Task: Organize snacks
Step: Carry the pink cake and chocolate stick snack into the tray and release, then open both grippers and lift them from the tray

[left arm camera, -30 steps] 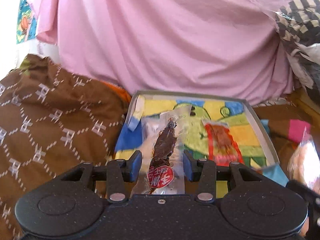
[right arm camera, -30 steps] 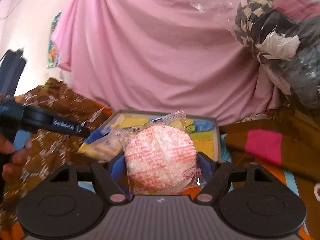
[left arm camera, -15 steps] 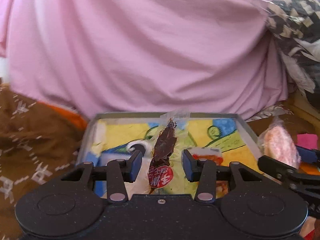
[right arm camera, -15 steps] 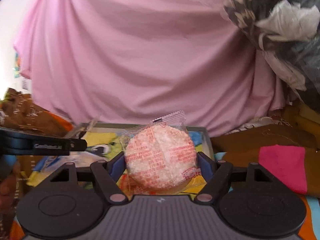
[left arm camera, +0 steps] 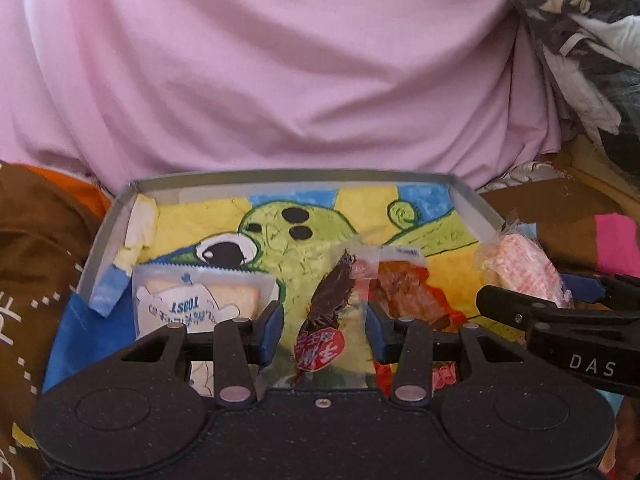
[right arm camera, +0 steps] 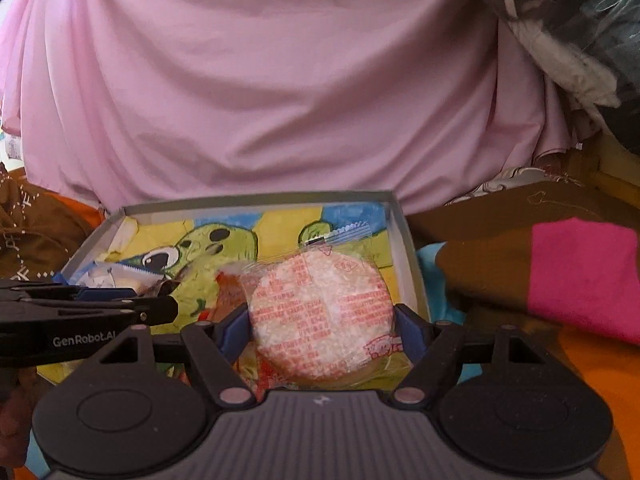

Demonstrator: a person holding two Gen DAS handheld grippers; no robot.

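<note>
A grey tray (left arm camera: 292,176) lined with a cartoon drawing lies in front of both grippers. My left gripper (left arm camera: 324,330) is shut on a clear packet with a dark brown snack and a red label (left arm camera: 326,312), held over the tray's near edge. In the tray lie a toast packet (left arm camera: 192,300) and a red-orange snack packet (left arm camera: 408,292). My right gripper (right arm camera: 324,320) is shut on a round pink-printed rice cake packet (right arm camera: 320,308) above the tray's (right arm camera: 256,200) right half. That cake (left arm camera: 520,264) also shows at the right of the left wrist view.
A pink cloth (left arm camera: 280,80) hangs right behind the tray. Brown patterned fabric (left arm camera: 36,260) lies to its left; brown, magenta and orange fabric (right arm camera: 580,280) lies to its right. A plastic bag of dark clothes (left arm camera: 580,40) sits up at the back right.
Both grippers have moved in over the tray with their packets still held. The tray now sits centred and closer in both views, and the toast packet has come into sight.
</note>
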